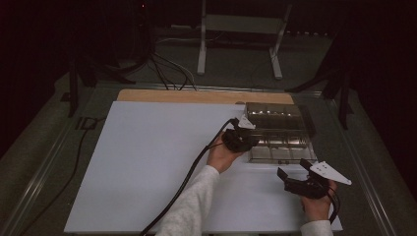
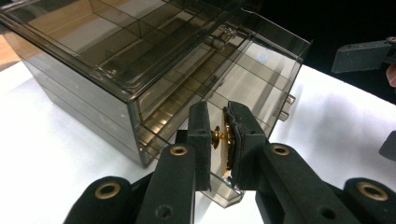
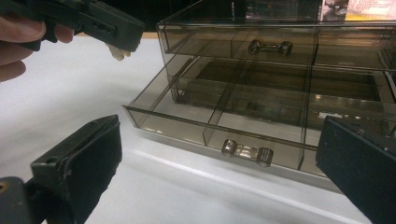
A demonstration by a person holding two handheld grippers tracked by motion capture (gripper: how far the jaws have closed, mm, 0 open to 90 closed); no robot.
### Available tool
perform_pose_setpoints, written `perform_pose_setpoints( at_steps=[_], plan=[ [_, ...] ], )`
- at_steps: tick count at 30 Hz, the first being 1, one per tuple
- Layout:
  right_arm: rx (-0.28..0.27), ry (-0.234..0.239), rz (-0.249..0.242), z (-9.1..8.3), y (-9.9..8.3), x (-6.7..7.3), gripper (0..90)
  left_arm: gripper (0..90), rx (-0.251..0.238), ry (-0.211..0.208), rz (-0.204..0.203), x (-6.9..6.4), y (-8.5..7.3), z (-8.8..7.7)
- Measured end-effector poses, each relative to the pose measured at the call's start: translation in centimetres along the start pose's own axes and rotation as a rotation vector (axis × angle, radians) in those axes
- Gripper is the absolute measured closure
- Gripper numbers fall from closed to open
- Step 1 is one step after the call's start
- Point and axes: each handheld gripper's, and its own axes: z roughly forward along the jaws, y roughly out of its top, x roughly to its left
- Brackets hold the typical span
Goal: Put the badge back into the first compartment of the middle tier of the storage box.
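Near the table's (image 1: 147, 162) far right corner, our left tool (image 2: 219, 135) pinches a gold piece (image 2: 227, 140) over the organizer's (image 1: 280, 130) open drawer (image 3: 219, 123); our right tool (image 3: 210, 172) gapes empty. A loose pinch could drop it outside.

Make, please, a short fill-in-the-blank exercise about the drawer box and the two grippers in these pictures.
1. The smoky plastic drawer box stands on the ____ table top.
2. The left gripper is shut on a small ____-coloured object.
3. The right gripper has its jaws ____.
4. The bottom drawer of the box is pulled ____.

Missing words: white; gold; open; out
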Motion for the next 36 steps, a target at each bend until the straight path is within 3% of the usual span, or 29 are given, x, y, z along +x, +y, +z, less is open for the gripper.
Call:
perform_pose_setpoints(
  at_steps=[22, 36],
  plan=[
    [0.001, -0.001, 0.000, 0.0, 0.0, 0.0, 0.7, 81.6, 0.037, -0.022, -0.006, -0.6, 0.1, 1.6],
    [-0.002, -0.005, -0.001, 0.0, 0.0, -0.1, 0.7, 81.2, 0.075, -0.024, 0.011, -1.2, -0.3, 2.5]
  ],
)
